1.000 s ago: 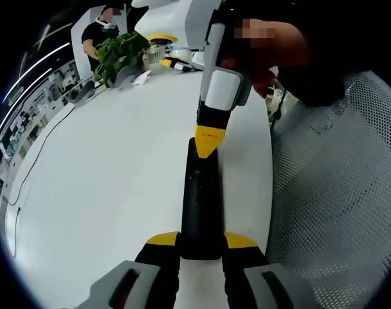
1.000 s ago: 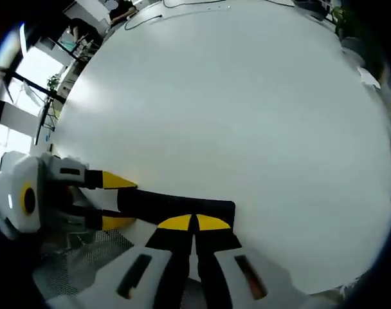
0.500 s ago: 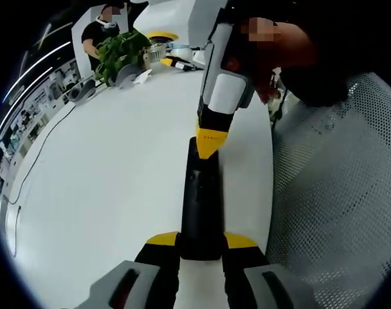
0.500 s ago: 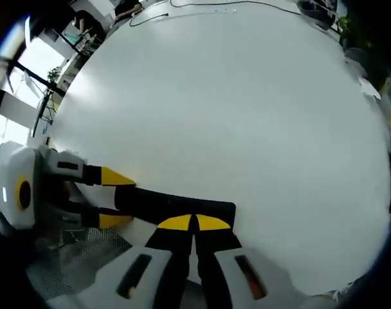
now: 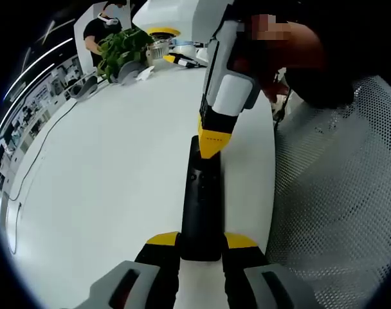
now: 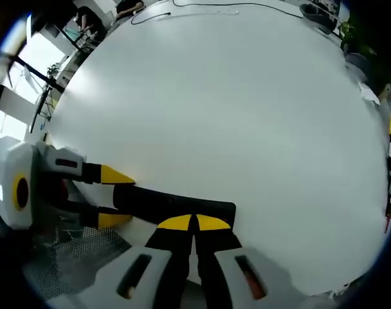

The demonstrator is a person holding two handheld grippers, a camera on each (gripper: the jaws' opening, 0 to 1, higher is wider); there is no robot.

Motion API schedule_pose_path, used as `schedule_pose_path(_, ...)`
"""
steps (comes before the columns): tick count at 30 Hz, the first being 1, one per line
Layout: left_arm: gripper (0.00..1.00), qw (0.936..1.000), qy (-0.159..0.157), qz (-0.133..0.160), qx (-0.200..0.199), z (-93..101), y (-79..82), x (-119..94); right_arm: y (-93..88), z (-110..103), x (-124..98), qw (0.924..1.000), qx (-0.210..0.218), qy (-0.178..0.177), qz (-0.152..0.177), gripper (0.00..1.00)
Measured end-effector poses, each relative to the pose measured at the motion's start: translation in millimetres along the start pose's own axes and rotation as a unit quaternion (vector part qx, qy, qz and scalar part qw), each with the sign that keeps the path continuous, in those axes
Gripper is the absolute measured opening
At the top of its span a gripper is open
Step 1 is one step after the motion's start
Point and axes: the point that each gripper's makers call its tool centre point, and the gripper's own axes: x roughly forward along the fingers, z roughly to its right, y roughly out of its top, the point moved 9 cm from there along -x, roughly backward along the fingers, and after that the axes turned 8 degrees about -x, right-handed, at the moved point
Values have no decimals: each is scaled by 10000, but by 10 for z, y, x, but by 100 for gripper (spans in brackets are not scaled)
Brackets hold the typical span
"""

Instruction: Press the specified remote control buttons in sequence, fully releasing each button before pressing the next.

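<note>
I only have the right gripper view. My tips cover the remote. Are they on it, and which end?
Observer: In the left gripper view, the right gripper has its shut yellow tips down on the remote's far end, the end away from the left gripper.
Operator: Left clamping it?
Observer: Yes, its jaws grip both sides of the near end.
Operator: What's beside the table?
Observer: A white mesh surface at the table's edge.
</note>
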Motion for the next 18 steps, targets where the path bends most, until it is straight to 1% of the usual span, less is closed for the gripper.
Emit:
schedule_pose_path(3,25,10000,9,-21,67,9,3,1,10,8,-4,10000,-18,18,-28,0)
schedule_pose_path(6,25,10000,7,-10,39,9,1,0,24,15,-12,10000,-3,34,-90,0)
schedule_pose_path(11,25,10000,31,-37,75,28,6,-1,4,29,-36,9999,63,64,-54,0)
schedule_pose_path(15,25,9998,47,-44,186,38,9,-3,30,64,-94,9994,248,110,231,0)
schedule_pose_path(18,24,9997,39,-52,216,33,15,-1,34,72,-111,9989,304,187,312,0)
